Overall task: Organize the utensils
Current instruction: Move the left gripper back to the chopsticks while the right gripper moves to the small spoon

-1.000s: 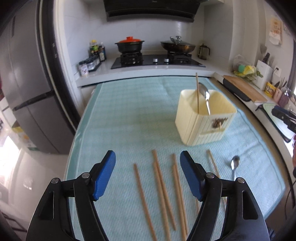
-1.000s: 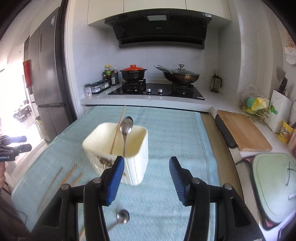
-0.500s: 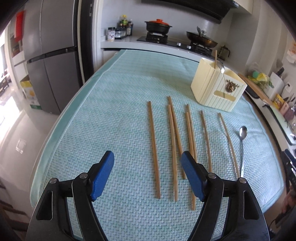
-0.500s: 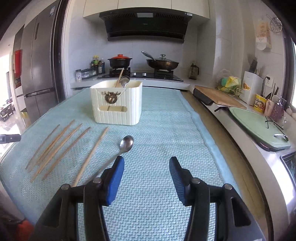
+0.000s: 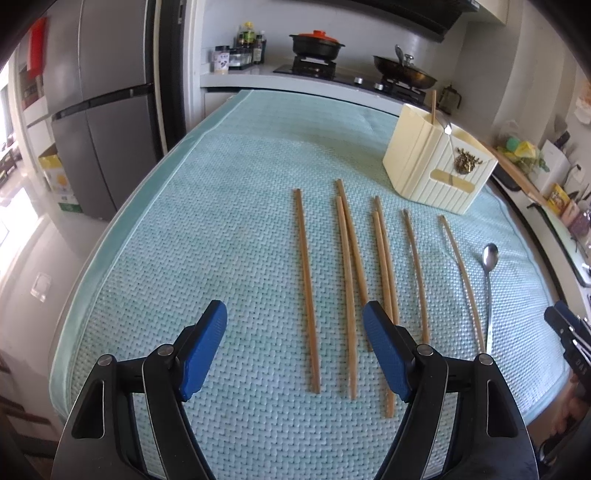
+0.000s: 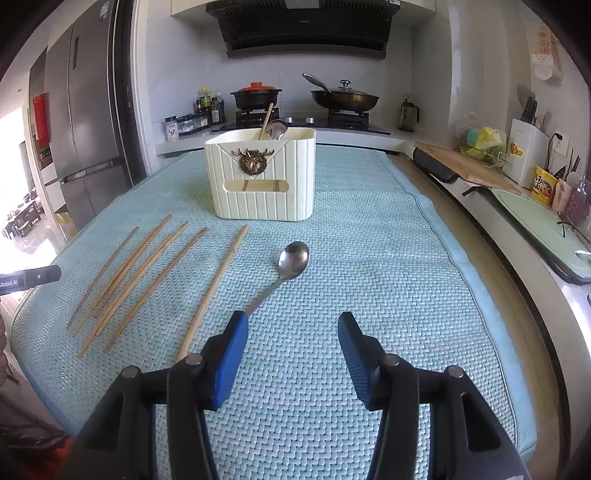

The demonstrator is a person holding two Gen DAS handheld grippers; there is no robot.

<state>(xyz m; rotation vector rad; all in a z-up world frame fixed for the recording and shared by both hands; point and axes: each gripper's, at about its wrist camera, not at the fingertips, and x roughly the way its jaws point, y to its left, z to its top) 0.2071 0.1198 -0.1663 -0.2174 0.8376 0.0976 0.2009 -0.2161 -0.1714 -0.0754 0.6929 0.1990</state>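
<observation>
Left wrist: seven chopsticks (image 5: 306,288), one spoon (image 5: 489,273).

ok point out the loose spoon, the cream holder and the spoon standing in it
loose spoon (image 6: 294,258), right wrist view, on its bowl
cream holder (image 6: 260,201), right wrist view, on its ribbed front wall
spoon in the holder (image 6: 277,128), right wrist view, on its bowl above the rim

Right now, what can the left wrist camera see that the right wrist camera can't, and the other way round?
Only the left wrist view shows the left hand-held gripper up close, jaws open over the chopsticks.

Only the right wrist view shows the range hood above the stove, the front face of the holder's gold ornament, and the right hand-held gripper open, its left finger over the spoon's handle.

Both show the green mat, cream utensil holder, loose spoon, fridge and red-lidded pot.
</observation>
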